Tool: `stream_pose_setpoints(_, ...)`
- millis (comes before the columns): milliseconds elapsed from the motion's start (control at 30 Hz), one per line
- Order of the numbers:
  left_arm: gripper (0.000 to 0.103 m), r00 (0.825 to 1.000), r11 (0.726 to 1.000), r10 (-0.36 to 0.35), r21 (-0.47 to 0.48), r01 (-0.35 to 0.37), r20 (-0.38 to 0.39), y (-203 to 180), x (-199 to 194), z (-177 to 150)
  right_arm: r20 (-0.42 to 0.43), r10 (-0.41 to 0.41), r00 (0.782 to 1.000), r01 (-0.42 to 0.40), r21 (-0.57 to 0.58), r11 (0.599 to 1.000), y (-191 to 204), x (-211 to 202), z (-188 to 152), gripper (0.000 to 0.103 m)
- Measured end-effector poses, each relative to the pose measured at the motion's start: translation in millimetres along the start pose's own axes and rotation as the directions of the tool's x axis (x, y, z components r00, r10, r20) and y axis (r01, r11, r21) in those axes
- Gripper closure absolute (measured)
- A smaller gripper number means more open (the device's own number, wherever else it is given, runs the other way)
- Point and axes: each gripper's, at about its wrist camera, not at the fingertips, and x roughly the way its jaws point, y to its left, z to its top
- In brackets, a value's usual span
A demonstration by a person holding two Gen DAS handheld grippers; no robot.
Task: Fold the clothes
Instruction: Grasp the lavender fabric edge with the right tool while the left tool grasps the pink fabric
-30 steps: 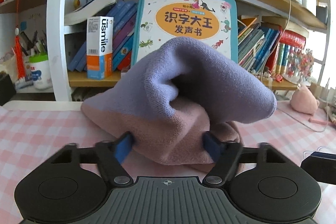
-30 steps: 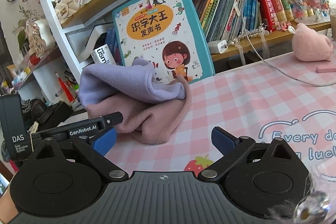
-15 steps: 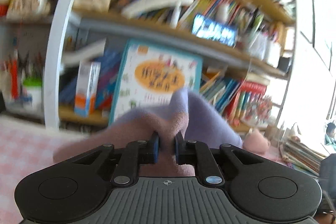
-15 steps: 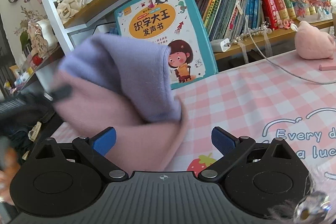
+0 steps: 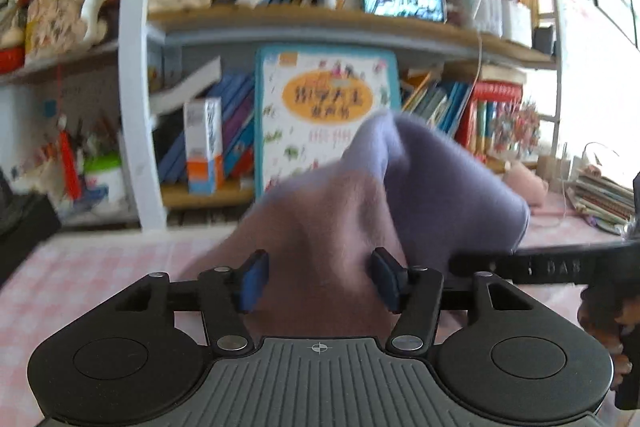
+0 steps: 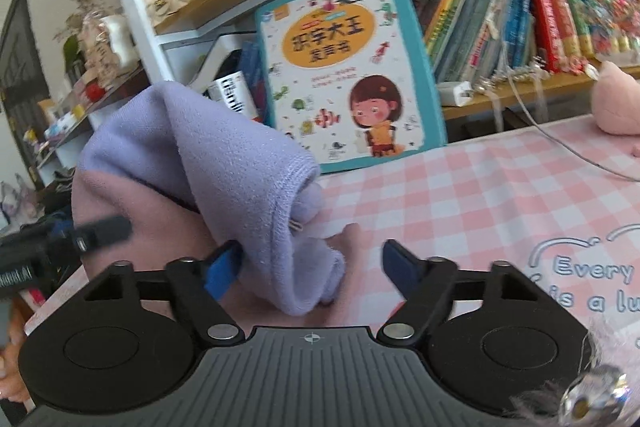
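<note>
Where shelves crowd behind: pink-checked tablecloth (image 6: 460, 195) w/ bunched garment (image 6: 224, 163).

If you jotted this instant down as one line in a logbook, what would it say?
task: fold clothes | left tongs: just reopened, garment between | right tongs: just narrowing, sleeve between, not pinched | checked tablecloth underneath

The left gripper (image 5: 318, 279) points slightly downward, its jaws having just been opening, with cloth bulging between its blue pads (image 5: 252, 281). The right gripper (image 6: 310, 267), also tilted slightly down, has just been closing; fabric lies between its fingers (image 6: 222, 269), unpinched.
</note>
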Motion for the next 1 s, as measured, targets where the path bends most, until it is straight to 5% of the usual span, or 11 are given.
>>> stream_pose_setpoints(133,0.044,0.998,0.991,-0.056,-0.121,0.05,-0.042,16.0,-0.5,-12.5,-0.029,0.03,0.999,-0.03,0.02,0.999,4.5,7.8,-6.3,0.07)
stream_pose_setpoints(567,0.036,0.996,0.982,-0.085,-0.175,0.077,-0.041,24.5,1.6,-22.0,-0.104,0.027,0.994,-0.022,0.057,0.998,12.8,25.3,-13.8,0.075)
stream_pose_setpoints(767,0.028,0.994,0.973,-0.098,-0.216,0.085,-0.05,30.7,7.3,-25.7,-0.092,0.019,0.996,-0.014,0.053,0.998,10.8,19.8,-10.0,0.094)
stream_pose_setpoints(900,0.027,0.993,0.972,-0.111,-0.213,0.1,-0.044,31.8,7.0,-26.2,-0.032,-0.005,0.999,0.006,0.053,0.999,9.4,5.9,-0.1,0.097)
stream_pose_setpoints(967,0.046,0.99,0.971,-0.139,-0.199,0.13,-0.032,31.0,5.5,-26.8,0.043,-0.025,0.999,0.022,0.057,0.998,8.5,-9.9,10.7,0.097)
stream_pose_setpoints(1000,0.073,0.987,0.97,-0.159,-0.19,0.152,-0.025,30.3,4.5,-27.0,0.084,-0.038,0.996,0.034,0.055,0.998,8.5,-18.3,16.5,0.097)
